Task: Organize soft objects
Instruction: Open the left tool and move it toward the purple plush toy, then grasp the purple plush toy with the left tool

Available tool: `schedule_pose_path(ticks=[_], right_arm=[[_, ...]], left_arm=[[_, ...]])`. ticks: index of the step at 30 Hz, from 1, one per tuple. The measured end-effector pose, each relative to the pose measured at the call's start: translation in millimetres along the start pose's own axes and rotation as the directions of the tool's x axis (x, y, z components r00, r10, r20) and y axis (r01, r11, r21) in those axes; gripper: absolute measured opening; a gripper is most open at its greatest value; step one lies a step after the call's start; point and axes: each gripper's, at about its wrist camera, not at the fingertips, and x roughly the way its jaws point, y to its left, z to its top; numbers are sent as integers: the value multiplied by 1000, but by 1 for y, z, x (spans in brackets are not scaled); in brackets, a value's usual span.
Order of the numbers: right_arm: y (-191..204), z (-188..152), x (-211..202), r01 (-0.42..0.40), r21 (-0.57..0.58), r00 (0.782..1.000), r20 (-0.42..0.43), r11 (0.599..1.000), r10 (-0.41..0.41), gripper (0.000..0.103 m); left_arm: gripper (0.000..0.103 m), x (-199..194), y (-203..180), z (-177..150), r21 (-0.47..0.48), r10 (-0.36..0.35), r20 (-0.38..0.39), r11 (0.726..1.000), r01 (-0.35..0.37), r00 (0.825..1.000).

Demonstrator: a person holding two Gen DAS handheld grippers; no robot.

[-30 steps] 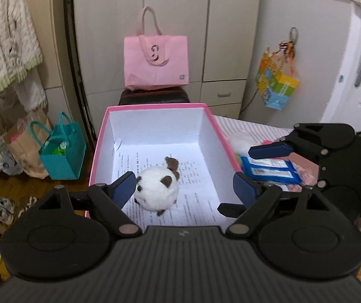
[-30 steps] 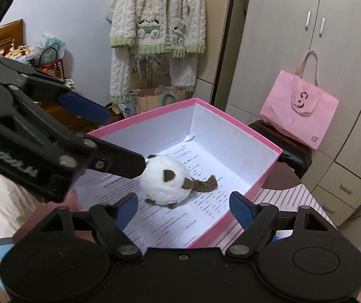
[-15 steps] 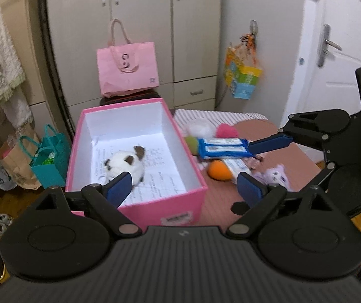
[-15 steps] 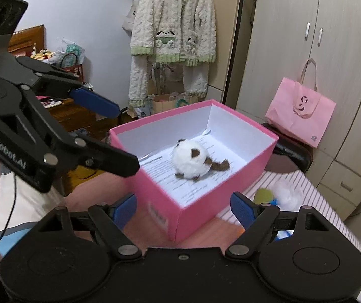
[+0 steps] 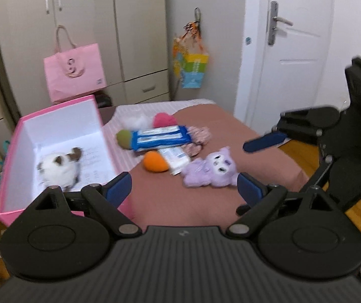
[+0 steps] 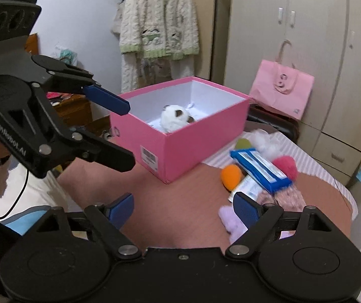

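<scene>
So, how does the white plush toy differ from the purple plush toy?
The white plush toy lies inside the pink box; the purple plush toy lies outside on the brown cover. The white one is round with brown patches; the purple one has big eyes and ears. Neither is gripped.

Your left gripper (image 5: pixel 184 189) hangs over the table's (image 5: pixel 180 209) near edge, its jaws spread wide with nothing between them. The box (image 5: pixel 11 164) sits on the table to its left, plush ball (image 5: pixel 58 168) inside on the sheet lining the floor. Right of the box lies the loose pile: round toy (image 5: pixel 155 161) nearest you, wipes pack (image 5: pixel 161 137) behind it, plush doll (image 5: pixel 210 170) to the right. Your right gripper (image 6: pixel 183 208) is right of the pile, also spread wide and holding nothing. Behind the table stands the wardrobe (image 5: pixel 84 25), tote bag (image 5: pixel 75 72) in front of it; the door (image 5: pixel 289 50) is further right.
</scene>
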Motion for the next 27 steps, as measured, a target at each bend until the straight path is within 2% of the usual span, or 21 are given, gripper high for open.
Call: schedule_pose_path(ticks=[6,11,13,18,19,22,27], right_arm=[[-20,-31,13,53,40,999,-1,998,-53,89],[-38,-52,28,130,47,987,95,990,-134,89],[-46,-54,40,148,76,984,86,986,-155,89],[-63,-67,66,186,145,978,65,972,-197,89],[-65,-70,67,199,130,974,79,971,-210,89],[-73,-77,68,179,181,972,117,967,-202,89],[-85,-83,83,192,235,974,71,953,-214,89]], left_arm=[[91,41,-9,2,-9,-50,12,999,50,999],[89,82,-4,-4,-124,-97,37,987,101,995],[87,99,-1,-8,-159,-113,25,981,115,993],[85,133,-2,-15,-172,-86,33,981,90,996],[83,140,-2,-16,-168,-89,22,982,92,996],[80,159,3,-16,-207,-99,-25,974,91,995],[80,182,10,-23,-295,-152,-72,947,124,986]])
